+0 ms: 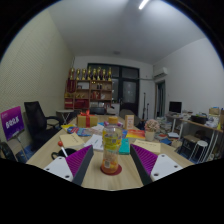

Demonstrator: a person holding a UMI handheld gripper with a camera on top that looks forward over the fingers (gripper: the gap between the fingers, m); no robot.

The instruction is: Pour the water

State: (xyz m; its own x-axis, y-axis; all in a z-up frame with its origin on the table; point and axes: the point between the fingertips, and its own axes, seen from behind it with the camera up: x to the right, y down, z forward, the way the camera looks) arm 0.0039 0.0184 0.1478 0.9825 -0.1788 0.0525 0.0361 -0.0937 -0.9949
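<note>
— Bottle (pixel 112 146), clear plastic with colourful bits showing through it, is standing upright on a small round red coaster (pixel 111 169) near the front edge of the long wooden table (pixel 100 181), right in the middle of that edge.

— And the gripper (pixel 112 163)? Is it gripping yet?

— No. The two fingers with the magenta pads (pixel 146 160) are sitting wide apart, one on each side of the bottle, with a clear gap left and right. The bottle is resting on its own support.

— So what is worrying you?

— The bottle is looking tall and narrow, so I'm thinking that if one pad is reaching it before the other, it is going to be pushed sideways and tip off that coaster.

— And where is the water going?

— That is the other trouble. Behind the bottle, towards the middle of the table, a clutter of small coloured things (pixel 128 132) is crowding together, and I cannot tell which one is the receiving cup.

— So a spill, then.

— Likely, I'd judge, if the tilt is starting before the mouth is over a cup, or if the grip is slipping on smooth plastic. I also cannot tell whether a cap is on.
</note>
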